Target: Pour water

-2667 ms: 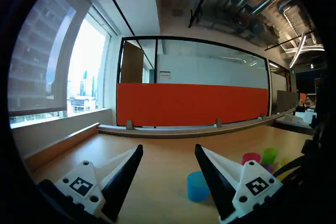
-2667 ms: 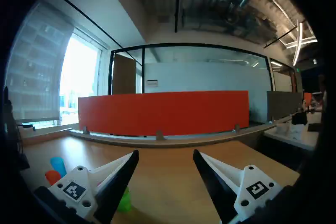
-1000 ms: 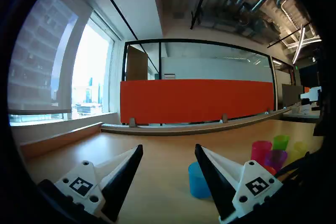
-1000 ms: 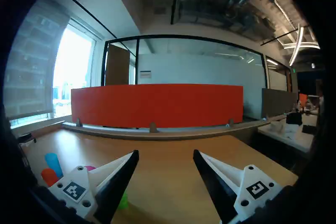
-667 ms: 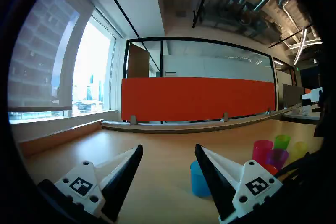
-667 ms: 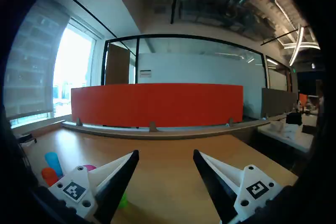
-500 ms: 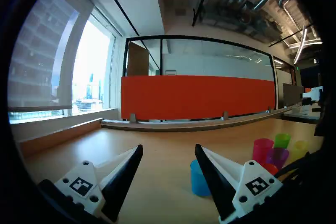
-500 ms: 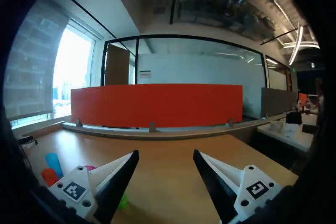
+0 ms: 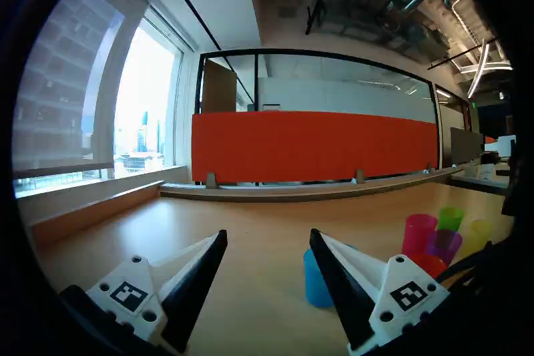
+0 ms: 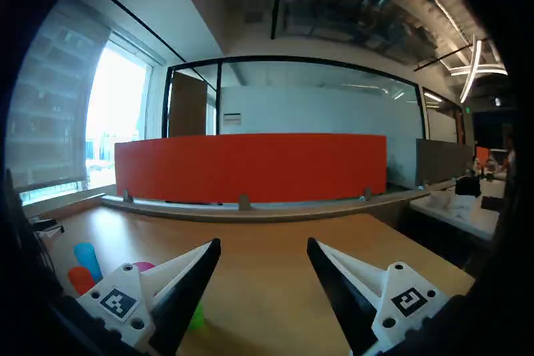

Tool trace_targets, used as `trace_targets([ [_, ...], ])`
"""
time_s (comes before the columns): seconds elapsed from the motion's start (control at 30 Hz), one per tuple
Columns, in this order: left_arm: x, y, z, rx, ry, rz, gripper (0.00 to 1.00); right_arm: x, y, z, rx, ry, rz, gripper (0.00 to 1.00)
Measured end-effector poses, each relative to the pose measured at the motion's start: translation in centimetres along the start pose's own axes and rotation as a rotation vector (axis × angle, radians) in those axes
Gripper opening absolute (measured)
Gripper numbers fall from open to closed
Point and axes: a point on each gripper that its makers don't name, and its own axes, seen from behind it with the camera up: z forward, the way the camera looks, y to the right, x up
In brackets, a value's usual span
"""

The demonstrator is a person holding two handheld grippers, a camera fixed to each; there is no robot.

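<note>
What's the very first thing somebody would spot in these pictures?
The big orange-red screen along the far edge of the wooden table jumps out first. Next, the bunch of coloured cups at the right of the left gripper view, with a blue cup nearer. The bright window glows at the left.

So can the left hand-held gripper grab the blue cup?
Probably yes: the left hand-held gripper is open, and the blue cup stands close ahead on the table, partly behind one finger.
</note>
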Motion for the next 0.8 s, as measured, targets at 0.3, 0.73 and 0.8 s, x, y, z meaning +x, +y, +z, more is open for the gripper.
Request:
trace_targets([
  [0.3,-0.07,0.08,0.13,-0.001,0.000,0.000,0.91,-0.19,-0.28,-0.22,0.013,0.002,0.000,1.00],
  [0.73,-0.08,0.03,0.11,0.000,-0.001,0.000,0.92,-0.18,0.33,-0.41,-0.007,0.020,-0.042,1.00],
  [0.8,-0.07,0.03,0.10,0.000,-0.001,0.000,0.92,-0.18,0.42,-0.26,-0.011,0.029,-0.049,1.00],
])
